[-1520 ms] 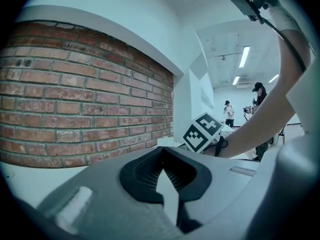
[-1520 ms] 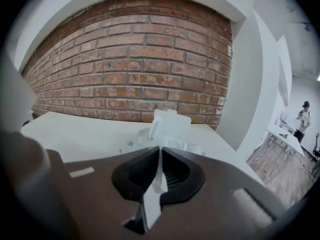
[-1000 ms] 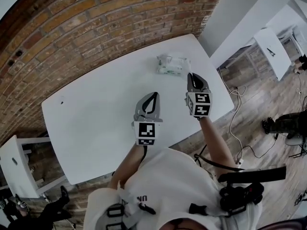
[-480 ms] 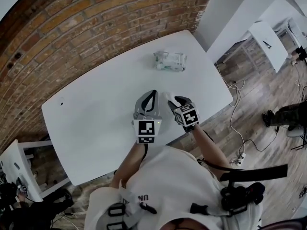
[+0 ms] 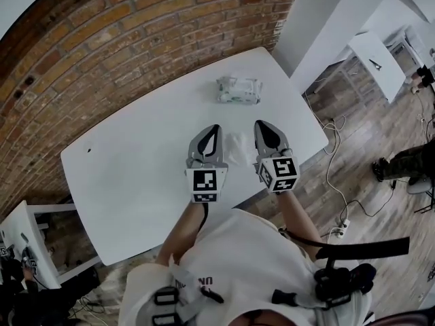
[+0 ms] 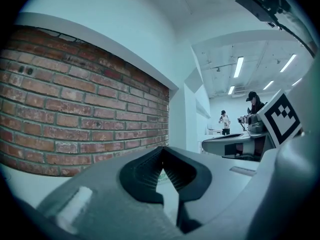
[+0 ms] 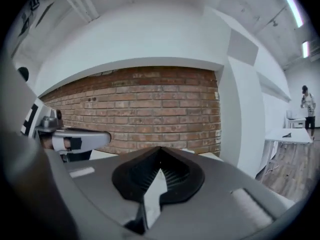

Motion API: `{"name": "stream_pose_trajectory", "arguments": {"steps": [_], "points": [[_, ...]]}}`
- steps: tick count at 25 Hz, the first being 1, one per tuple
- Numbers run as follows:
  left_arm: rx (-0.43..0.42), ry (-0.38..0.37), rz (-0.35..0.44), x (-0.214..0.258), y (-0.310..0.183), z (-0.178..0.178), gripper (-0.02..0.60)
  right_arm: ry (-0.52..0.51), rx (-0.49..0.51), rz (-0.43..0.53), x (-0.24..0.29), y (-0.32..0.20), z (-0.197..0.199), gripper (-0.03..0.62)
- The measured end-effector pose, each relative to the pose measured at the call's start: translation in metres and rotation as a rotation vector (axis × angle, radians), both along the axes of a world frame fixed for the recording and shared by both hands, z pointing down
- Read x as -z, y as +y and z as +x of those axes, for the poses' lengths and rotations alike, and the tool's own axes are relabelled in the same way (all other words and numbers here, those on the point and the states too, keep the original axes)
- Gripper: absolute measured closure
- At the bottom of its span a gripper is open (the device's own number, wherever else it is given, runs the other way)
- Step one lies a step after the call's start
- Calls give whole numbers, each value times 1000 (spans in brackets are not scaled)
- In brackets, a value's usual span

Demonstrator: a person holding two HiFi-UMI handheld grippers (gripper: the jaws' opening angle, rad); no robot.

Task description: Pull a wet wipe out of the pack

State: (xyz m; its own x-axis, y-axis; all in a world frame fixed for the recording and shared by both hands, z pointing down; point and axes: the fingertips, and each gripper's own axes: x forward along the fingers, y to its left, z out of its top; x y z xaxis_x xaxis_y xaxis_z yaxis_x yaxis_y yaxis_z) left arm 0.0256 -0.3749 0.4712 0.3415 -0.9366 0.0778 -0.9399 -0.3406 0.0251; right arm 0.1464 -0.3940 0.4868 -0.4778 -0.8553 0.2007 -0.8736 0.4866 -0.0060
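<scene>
The wet wipe pack lies at the far side of the white table, near the brick wall. A single white wipe lies crumpled on the table between my two grippers, and neither touches it. My left gripper is to its left, shut and holding nothing. My right gripper is to its right, also shut and holding nothing. In the left gripper view, the jaw tips of the left gripper meet. The right gripper view shows the right gripper closed, with only bare table behind.
A brick wall runs behind the table. The table's near edge is just under my grippers, and its right corner is past the pack. Another white table and floor cables are to the right. People stand far off.
The right gripper came back from the pack towards me with the wipe, let it go on the table, then shifted right and closed again. The left gripper stayed put.
</scene>
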Motion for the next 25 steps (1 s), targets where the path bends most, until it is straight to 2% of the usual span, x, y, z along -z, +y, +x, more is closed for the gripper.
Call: {"name": "stream_pose_trajectory", "arguments": {"steps": [3,5,13,25], "points": [[-23,-3,2,2,4,11,578,-1,-78,37,5,8,10,588],[-40,-12,-3,-2,7,18,578,-1,-96,38,3,13,11,588],[-31,-16,0,-1,11,18,578,-37,-49,42,6,20,5,589],[-25,-18,6,1,16,19,578,-33,-36,44,7,22,6,589]]}}
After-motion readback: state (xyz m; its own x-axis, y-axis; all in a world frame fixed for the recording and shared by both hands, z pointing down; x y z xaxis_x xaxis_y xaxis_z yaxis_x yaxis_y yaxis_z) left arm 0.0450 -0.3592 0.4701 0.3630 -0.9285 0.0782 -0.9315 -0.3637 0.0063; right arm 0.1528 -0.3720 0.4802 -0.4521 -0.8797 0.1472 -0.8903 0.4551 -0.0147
